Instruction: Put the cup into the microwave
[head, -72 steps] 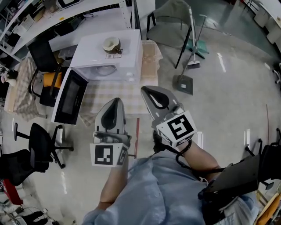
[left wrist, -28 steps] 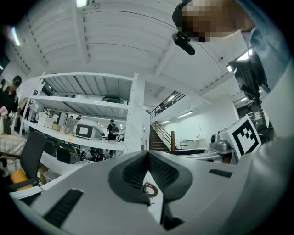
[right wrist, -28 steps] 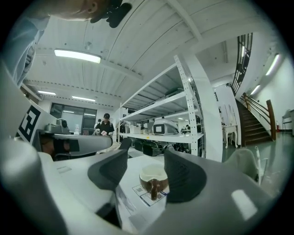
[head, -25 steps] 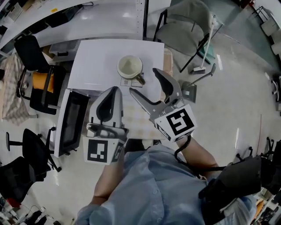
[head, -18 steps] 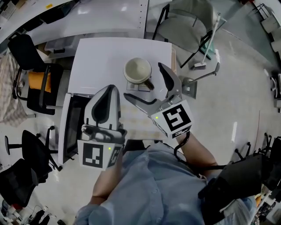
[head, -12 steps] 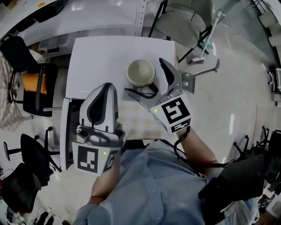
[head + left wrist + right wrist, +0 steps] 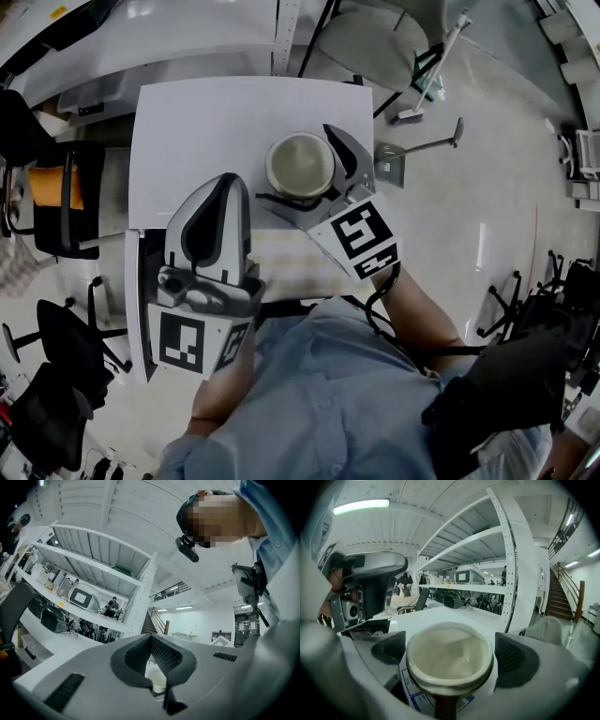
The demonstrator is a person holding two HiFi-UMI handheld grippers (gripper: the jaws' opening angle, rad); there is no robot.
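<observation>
- The right gripper (image 7: 451,651) has come down over the cup (image 7: 300,164) in the last second. Its jaws now stand wide apart on either side of the cup, not pressing it.
- The cup stands on the microwave top (image 7: 197,122), toward the front edge, right of middle.
- The left gripper (image 7: 223,187) is closed on nothing, above the open door (image 7: 136,300).
- Judgement: the grasp is set up and closing is due.

Glossy grey floor (image 7: 487,141); 1 grey chair (image 7: 361,37); black office chairs (image 7: 66,333) (left side); white shelving (image 7: 506,564); staircase (image 7: 565,592); ceiling strip light (image 7: 361,506).
</observation>
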